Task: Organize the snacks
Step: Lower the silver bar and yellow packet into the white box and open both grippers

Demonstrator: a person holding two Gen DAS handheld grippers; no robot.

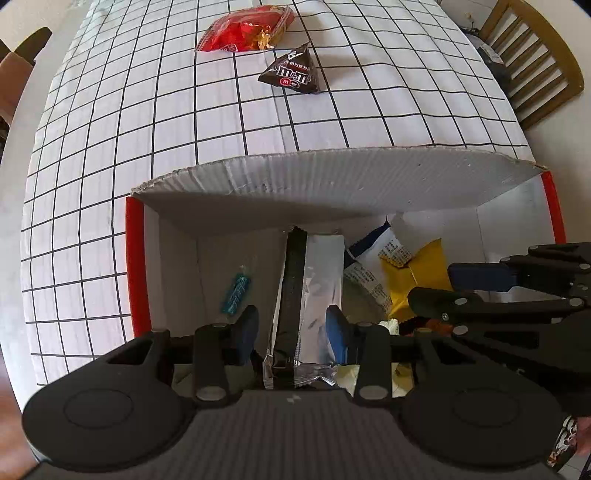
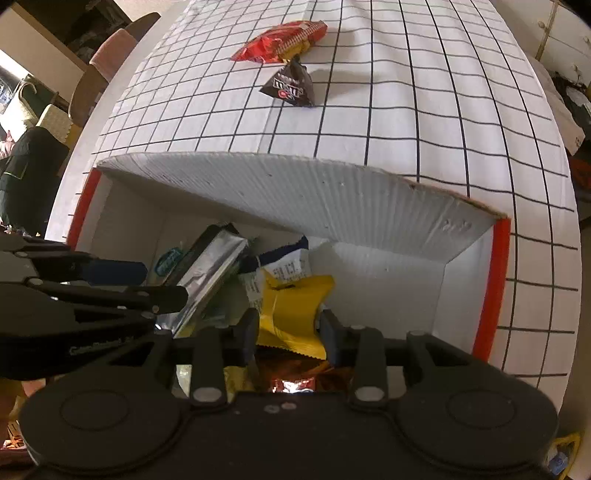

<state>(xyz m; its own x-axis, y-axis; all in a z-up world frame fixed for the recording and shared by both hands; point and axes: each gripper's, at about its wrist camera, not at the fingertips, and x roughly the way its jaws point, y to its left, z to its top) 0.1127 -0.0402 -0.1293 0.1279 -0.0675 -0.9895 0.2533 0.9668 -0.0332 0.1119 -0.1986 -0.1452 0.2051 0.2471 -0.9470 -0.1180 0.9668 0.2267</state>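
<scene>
Nearest our left wrist lens, the left claw (image 1: 291,328) grips a silver packet (image 1: 314,295) with a dark strip, its blue pads pressing either side so the packet hangs lengthwise into the box (image 1: 332,177) at the bottom centre of the frame. In the right wrist view our right claw (image 2: 288,328) is clamped on a yellow packet (image 2: 291,310), also low over the box, which suggests both snacks are being lowered in together. Inside we see a small teal packet (image 1: 236,291) at centre left and a white-and-navy packet (image 1: 384,251) to the right. Two snacks wait on the checked surface (image 1: 147,129) near the top: a red bag (image 1: 243,29) and, just beside it, a dark triangular M&M's pouch (image 1: 291,74), probably next.
</scene>
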